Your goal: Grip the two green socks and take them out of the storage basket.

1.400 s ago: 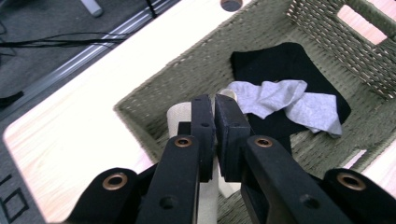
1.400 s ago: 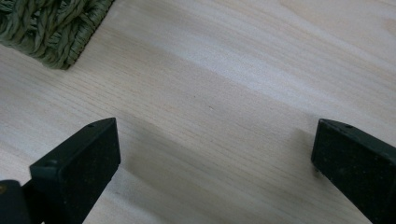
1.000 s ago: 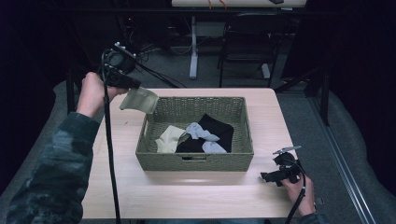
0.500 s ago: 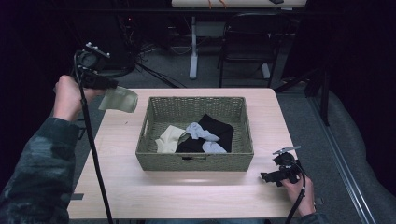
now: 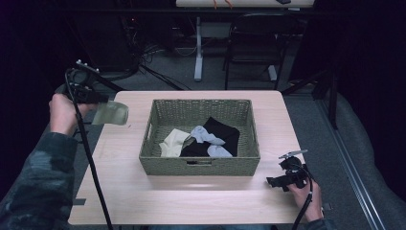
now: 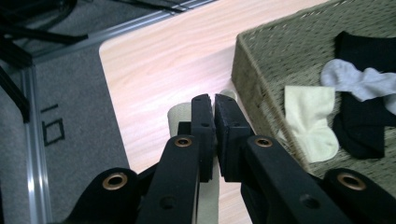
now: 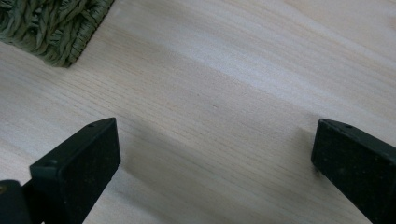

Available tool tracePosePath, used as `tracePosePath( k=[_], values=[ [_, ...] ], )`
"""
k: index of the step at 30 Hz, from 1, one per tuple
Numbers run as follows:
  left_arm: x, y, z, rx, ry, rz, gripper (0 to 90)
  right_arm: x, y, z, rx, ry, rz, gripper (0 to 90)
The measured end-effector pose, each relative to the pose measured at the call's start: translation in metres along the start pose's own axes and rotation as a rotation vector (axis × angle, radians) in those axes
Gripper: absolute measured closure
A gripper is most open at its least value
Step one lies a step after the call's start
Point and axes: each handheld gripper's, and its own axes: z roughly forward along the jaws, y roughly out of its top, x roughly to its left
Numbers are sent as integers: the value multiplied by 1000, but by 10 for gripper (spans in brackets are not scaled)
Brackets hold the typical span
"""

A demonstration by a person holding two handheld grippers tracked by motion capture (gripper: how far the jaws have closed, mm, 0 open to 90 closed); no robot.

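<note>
surface: light wooden table (image 5: 143, 201) | resting on it: woven basket (image 5: 198, 165), near the middle

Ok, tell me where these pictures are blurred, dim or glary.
High view: room behind dark, table lit, pale glare before the basket, held sock slightly smeared. Left gripper view: jaws soft, close up. Right gripper view: jaws sharp, their shadows on the wood.

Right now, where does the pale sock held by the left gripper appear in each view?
High view: the pale sock hangs at the left, over the table's left edge, beside the basket.
Left gripper view: bottom centre, pinched between the shut jaws of the left gripper, part of it hidden behind them.
Right gripper view: not in this picture; the right gripper's open jaws stand over bare table.
Shared landmark: the woven basket, whose corner sits at the right gripper view's top left.
</note>
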Motion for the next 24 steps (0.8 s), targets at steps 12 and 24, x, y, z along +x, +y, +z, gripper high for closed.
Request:
tracePosePath(
  k=[12,24],
  values=[
    [13,-36,59,78,-18,-71,869,0,0,1,-6,3,5,4],
    [19,-69,121,176,-30,-128,867,0,0,1,-6,2,1,4]
  ],
)
